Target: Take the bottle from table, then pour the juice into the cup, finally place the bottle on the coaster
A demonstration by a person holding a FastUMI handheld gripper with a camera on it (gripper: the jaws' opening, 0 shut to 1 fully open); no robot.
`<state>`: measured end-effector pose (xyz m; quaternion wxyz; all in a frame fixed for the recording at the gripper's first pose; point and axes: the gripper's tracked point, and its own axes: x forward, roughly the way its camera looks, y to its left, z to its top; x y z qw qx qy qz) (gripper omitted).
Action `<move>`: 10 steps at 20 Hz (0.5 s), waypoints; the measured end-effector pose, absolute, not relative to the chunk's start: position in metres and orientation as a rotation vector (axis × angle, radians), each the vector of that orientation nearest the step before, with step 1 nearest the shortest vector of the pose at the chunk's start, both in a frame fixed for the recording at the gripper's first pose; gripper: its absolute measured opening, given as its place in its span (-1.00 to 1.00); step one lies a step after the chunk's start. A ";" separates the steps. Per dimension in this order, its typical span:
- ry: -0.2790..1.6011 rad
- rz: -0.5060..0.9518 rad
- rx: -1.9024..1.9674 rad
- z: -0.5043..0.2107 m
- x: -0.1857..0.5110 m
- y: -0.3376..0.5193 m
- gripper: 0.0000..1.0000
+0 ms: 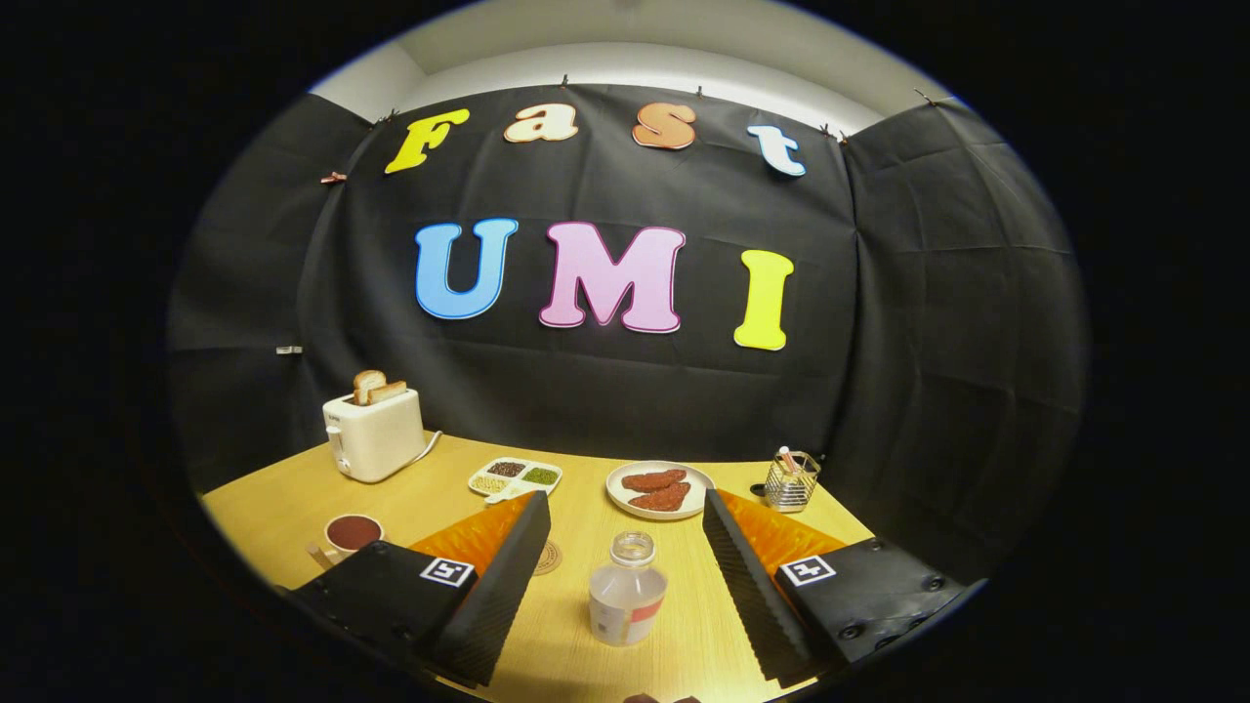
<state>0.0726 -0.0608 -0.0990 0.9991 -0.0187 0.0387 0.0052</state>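
Observation:
A small clear bottle point(626, 590) with no cap and a red-and-white label stands upright on the wooden table point(586, 644), between my two fingers and touching neither. My gripper point(621, 513) is open, one finger on each side of the bottle. A white cup point(353, 535) holding dark red liquid sits to the left, beyond the left finger. A round woven coaster point(547, 558) lies flat just right of the left finger, partly hidden by it.
A white toaster point(374, 434) with two bread slices stands at the back left. A divided tray point(514, 478) of grains, a plate point(660, 490) with two reddish patties and a wire holder point(791, 480) line the back of the table.

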 end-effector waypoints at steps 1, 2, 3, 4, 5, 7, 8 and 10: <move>0.082 0.015 -0.032 -0.105 0.076 -0.062 0.95; 0.086 0.018 -0.028 -0.111 0.080 -0.064 0.95; 0.092 0.018 -0.030 -0.119 0.082 -0.066 0.95; 0.095 0.022 -0.035 -0.126 0.085 -0.066 0.95; 0.102 0.027 -0.038 -0.132 0.087 -0.065 0.95; 0.111 0.032 -0.024 -0.146 0.090 -0.064 0.95; 0.116 0.031 -0.013 -0.152 0.093 -0.064 0.95; 0.128 0.024 0.002 -0.169 0.097 -0.066 0.95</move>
